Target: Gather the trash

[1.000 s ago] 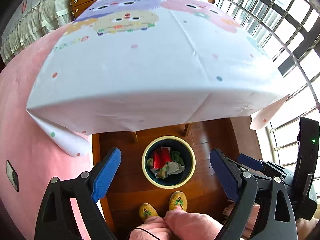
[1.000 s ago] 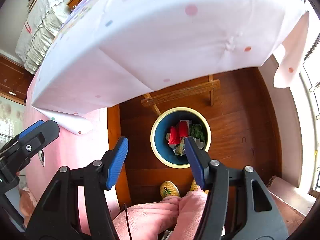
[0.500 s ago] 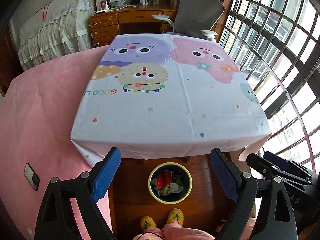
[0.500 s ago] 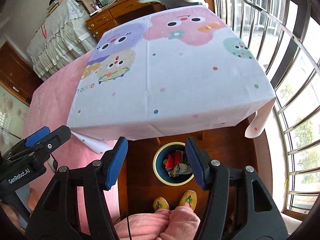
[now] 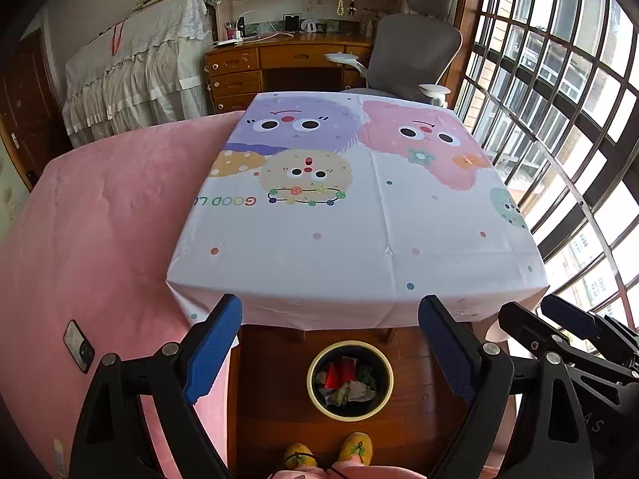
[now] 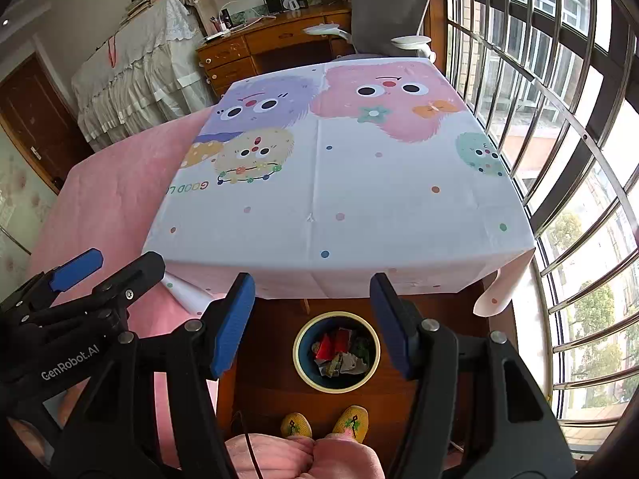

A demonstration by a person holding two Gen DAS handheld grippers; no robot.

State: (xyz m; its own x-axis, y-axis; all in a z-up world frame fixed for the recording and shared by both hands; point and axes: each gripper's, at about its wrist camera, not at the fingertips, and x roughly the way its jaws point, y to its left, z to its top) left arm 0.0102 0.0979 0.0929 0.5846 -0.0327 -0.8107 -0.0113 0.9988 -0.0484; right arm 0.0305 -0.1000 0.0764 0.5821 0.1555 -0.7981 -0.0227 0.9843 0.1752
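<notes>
Two tongs, both empty. Left tongs point(image 5: 329, 339): jaws spread wide, blue pads facing each other, held high above the floor in front of the worktop's near edge. Right tongs point(image 6: 311, 323): jaws apart at a narrower spread than the left, nothing between them, likewise held in front of the near edge.

One bin point(image 5: 312, 393), round, pale yellow rim, dark blue inside, standing on the wooden floor point(image 5: 271, 399) just in front of the worktop's near edge, roughly at its middle. Seen from the right wrist the bin point(image 6: 297, 363) lies between the two blue pads.

Trash point(image 5: 346, 384) inside the bin: red wrappers, a green piece, crumpled grey and pale paper, lying mixed together on the bottom.

One worktop point(image 5: 359, 239), covered by a white cloth printed with purple, pink and yellow furry faces and coloured dots; the cloth hangs over the near edge and droops at both near corners.

One pink bed point(image 5: 100, 219), touching the worktop's left edge. A phone point(image 5: 79, 346) lies on it near the left tongs.

Two yellow slippers point(image 6: 325, 425) on the floor just before the bin, with pink trouser legs point(image 6: 303, 459) above them.
</notes>
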